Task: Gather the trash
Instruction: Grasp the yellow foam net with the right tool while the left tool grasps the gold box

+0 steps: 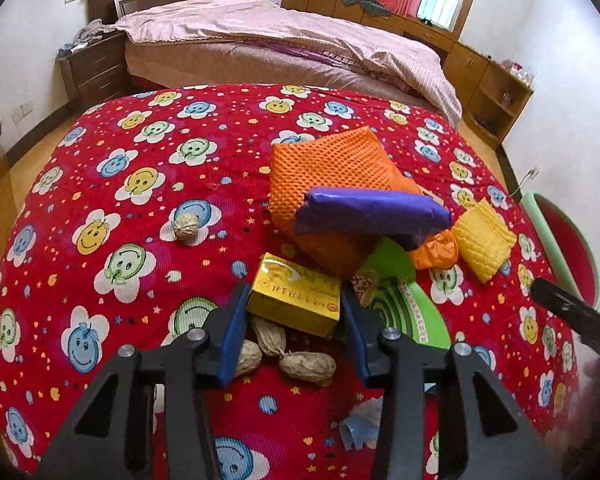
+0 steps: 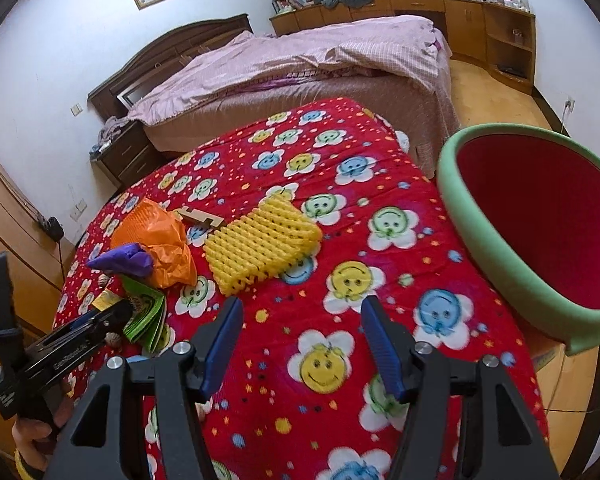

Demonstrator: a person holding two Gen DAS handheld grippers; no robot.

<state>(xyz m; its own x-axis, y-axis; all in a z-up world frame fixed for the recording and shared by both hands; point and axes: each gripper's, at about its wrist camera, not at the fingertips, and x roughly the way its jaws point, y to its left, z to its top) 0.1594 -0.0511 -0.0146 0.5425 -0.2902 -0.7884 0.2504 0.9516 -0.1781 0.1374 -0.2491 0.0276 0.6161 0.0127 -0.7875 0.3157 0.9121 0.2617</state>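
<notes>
Left hand-held gripper (image 1: 294, 312) clenched on a yellow box (image 1: 296, 294), peanuts (image 1: 288, 354) just beneath it on the red smiley cloth (image 1: 140, 184). Orange bag (image 1: 332, 184), purple wrapper (image 1: 372, 212) and yellow foam net (image 2: 260, 240) lie mid-cloth. Right hand-held gripper (image 2: 300, 320) released, empty above the cloth; green-rimmed red bin (image 2: 540, 220) far right.

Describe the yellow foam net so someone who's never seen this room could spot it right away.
Find the red smiley-flower blanket in front of the pink bed. The yellow foam net lies flat on it, between the orange bag and the green-rimmed bin. It alone is a soft yellow lattice full of holes.
</notes>
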